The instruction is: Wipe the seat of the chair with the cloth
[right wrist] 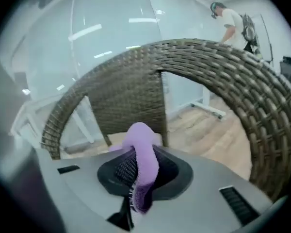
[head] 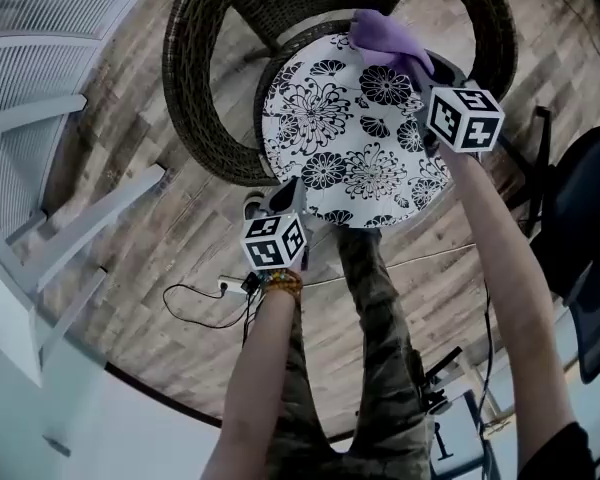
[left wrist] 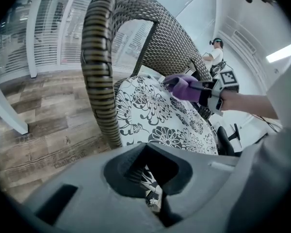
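Observation:
The wicker chair (head: 195,78) has a round seat cushion (head: 350,138), white with black flowers. My right gripper (head: 425,73) is shut on a purple cloth (head: 385,40) at the cushion's far right edge; in the right gripper view the cloth (right wrist: 143,164) hangs out between the jaws of that gripper (right wrist: 136,193). My left gripper (head: 285,196) sits at the cushion's near left rim. In the left gripper view its jaws (left wrist: 153,195) pinch a fold of the flowered cushion (left wrist: 155,115), and the cloth (left wrist: 182,87) shows across the seat.
The curved wicker back (right wrist: 136,81) and arm (left wrist: 99,67) ring the seat. A white slatted frame (head: 40,118) stands at the left. A cable with a plug (head: 215,293) lies on the wooden floor. A black office chair (head: 585,218) is at the right. A person (right wrist: 233,23) stands far behind.

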`<state>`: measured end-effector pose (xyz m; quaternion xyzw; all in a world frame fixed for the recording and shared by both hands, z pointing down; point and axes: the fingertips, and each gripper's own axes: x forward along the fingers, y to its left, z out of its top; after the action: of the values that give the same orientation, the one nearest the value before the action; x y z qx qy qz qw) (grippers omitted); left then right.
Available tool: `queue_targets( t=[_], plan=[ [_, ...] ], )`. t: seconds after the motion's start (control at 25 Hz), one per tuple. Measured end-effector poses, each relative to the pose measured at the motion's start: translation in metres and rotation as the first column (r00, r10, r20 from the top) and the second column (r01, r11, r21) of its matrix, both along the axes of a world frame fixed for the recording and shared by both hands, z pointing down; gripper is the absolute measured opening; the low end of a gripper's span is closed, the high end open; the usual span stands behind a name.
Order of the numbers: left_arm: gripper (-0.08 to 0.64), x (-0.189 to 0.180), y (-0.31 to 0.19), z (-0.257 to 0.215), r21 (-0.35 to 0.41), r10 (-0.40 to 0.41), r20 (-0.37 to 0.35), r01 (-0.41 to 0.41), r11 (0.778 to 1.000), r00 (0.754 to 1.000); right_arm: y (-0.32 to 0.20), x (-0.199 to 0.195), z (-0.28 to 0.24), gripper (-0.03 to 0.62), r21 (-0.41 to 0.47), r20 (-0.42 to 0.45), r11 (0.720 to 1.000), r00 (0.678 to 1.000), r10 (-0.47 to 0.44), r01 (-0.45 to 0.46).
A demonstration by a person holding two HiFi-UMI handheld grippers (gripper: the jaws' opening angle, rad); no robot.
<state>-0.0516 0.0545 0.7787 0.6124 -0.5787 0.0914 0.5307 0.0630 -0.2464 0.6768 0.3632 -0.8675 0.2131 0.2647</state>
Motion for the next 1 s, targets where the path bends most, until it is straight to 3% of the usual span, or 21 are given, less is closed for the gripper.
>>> queue_targets(
  t=[0.04,0.12,0.2,0.28,0.32,0.4,0.44,0.52,0.68,0.84,1.0],
  plan=[
    [0.015,0.0,-0.001,0.0,0.0,0.001,-0.001,-0.001,1.0,1.0,0.017,-0.022,-0.009,0.046,-0.018,0.097,0.997,0.993,-0.072,0.074],
    [0.015,0.001,-0.001,-0.001,-0.001,0.001,-0.003,-0.001,1.0,1.0,0.064,-0.067,-0.02,0.047,-0.053,0.245,0.962,0.937,-0.248,0.268],
    [0.015,0.001,-0.001,-0.001,-0.001,0.0,-0.003,0.0,1.0,1.0,0.122,-0.106,-0.019,0.046,-0.081,0.316,0.868,0.838,-0.444,0.49],
    [0.015,0.002,-0.001,-0.001,-0.001,0.0,-0.005,0.0,1.0,1.0,0.178,-0.136,-0.007,0.047,-0.153,0.367,0.739,0.732,-0.574,0.656],
    [0.015,0.002,-0.001,-0.001,0.0,0.0,-0.006,0.0,1.0,1.0,0.202,-0.146,0.003,0.046,-0.206,0.389,0.677,0.694,-0.606,0.706],
    [0.015,0.001,-0.002,-0.001,0.003,-0.001,-0.006,0.001,1.0,1.0,0.234,-0.161,0.027,0.047,-0.301,0.376,0.59,0.662,-0.648,0.749],
    [0.015,0.002,-0.002,-0.001,0.004,-0.001,-0.006,0.001,1.0,1.0,0.243,-0.165,0.04,0.046,-0.336,0.337,0.572,0.663,-0.669,0.748],
    [0.015,0.002,-0.002,-0.001,0.006,-0.003,-0.006,0.003,1.0,1.0,0.248,-0.169,0.066,0.046,-0.391,0.256,0.576,0.686,-0.681,0.718],
    [0.015,0.003,-0.002,-0.001,0.008,-0.012,-0.01,0.012,1.0,1.0,0.236,-0.172,0.096,0.046,-0.468,0.165,0.613,0.745,-0.647,0.636],
    [0.015,0.002,-0.002,-0.002,0.01,-0.024,-0.014,0.024,1.0,1.0,0.207,-0.167,0.105,0.046,-0.459,0.062,0.641,0.742,-0.667,0.615],
    [0.015,0.0,-0.001,-0.003,0.008,-0.035,-0.017,0.035,0.999,0.999,0.182,-0.158,0.108,0.044,-0.463,0.027,0.653,0.746,-0.665,0.599]
  ],
)
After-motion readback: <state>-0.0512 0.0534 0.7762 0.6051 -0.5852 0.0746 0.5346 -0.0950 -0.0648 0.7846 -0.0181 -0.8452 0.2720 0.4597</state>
